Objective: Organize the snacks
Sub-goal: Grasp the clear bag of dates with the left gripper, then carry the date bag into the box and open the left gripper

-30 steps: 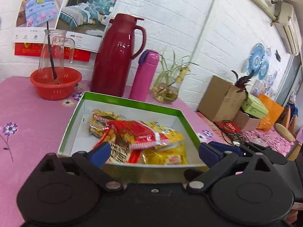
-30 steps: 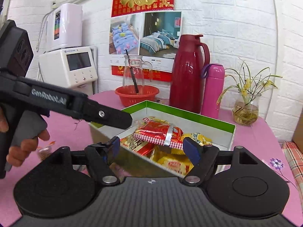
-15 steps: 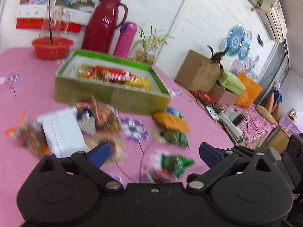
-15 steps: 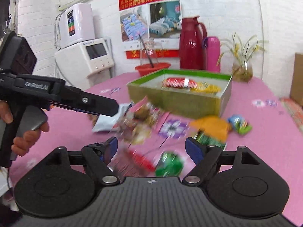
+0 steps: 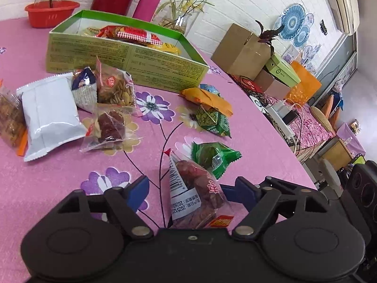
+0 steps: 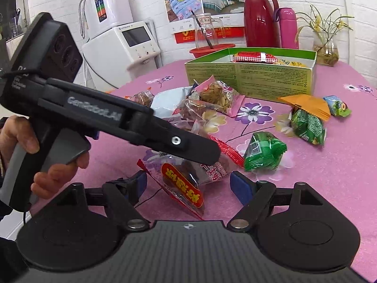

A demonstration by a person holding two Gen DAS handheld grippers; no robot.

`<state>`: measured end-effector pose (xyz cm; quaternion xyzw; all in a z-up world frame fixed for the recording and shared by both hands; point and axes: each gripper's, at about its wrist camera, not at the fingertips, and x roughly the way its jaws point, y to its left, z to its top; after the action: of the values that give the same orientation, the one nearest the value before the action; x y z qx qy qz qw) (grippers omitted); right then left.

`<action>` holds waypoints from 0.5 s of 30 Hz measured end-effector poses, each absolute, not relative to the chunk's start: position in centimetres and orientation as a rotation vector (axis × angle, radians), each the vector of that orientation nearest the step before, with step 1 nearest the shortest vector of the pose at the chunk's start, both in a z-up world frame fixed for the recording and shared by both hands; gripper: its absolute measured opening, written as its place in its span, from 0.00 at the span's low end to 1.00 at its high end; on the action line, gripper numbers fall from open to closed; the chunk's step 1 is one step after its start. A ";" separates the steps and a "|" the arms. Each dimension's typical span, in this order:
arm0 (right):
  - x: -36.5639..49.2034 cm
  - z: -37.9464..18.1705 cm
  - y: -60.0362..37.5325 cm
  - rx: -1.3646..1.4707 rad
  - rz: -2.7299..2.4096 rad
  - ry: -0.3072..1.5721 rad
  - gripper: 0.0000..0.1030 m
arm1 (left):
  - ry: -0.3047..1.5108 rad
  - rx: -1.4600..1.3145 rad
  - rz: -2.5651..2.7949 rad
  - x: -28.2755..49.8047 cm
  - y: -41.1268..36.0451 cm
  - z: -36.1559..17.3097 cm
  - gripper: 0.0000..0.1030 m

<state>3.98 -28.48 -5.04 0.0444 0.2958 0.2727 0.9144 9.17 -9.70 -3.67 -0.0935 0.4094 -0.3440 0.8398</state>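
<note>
A clear packet of red dates (image 5: 195,188) lies on the pink tablecloth between the blue pads of my left gripper (image 5: 189,188). The jaws are closing, and the pads stand a little off the packet. In the right wrist view the same packet (image 6: 188,176) also lies between the pads of my right gripper (image 6: 189,182), which is open. One black finger (image 6: 188,145) of the left gripper reaches over it there. The green box (image 5: 127,59) behind holds several snacks. Loose packets lie in front of it: green (image 5: 214,156), orange (image 5: 207,96), white (image 5: 49,115), melon seeds (image 5: 115,87).
At the table's back stand a red thermos (image 6: 258,16), a pink flask (image 6: 288,28), a red basin (image 5: 51,14) with a glass jug, and a plant vase (image 6: 326,52). The table edge curves down the right in the left wrist view; cardboard boxes (image 5: 242,49) sit beyond.
Both grippers drew back from the green box and sank toward the loose snacks. The date packet now lies between both pairs of pads, and the left jaws have narrowed.
</note>
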 end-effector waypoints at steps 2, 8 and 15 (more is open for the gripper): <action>4.2 -5.1 -28.4 0.093 0.562 0.612 1.00 | 0.874 -0.205 -0.732 9.5 -9.7 -3.9 0.73; 4.8 -5.4 -28.8 0.131 0.576 0.638 0.94 | 0.900 -0.224 -0.750 10.2 -9.4 -4.6 0.21; 4.5 -4.9 -28.4 0.115 0.609 0.610 0.52 | 0.862 -0.216 -0.744 9.4 -9.2 -3.5 0.16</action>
<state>4.51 -28.42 -4.93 0.0558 0.2956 0.2950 0.9069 9.40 -9.21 -3.47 -0.1020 0.4072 -0.3517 0.8367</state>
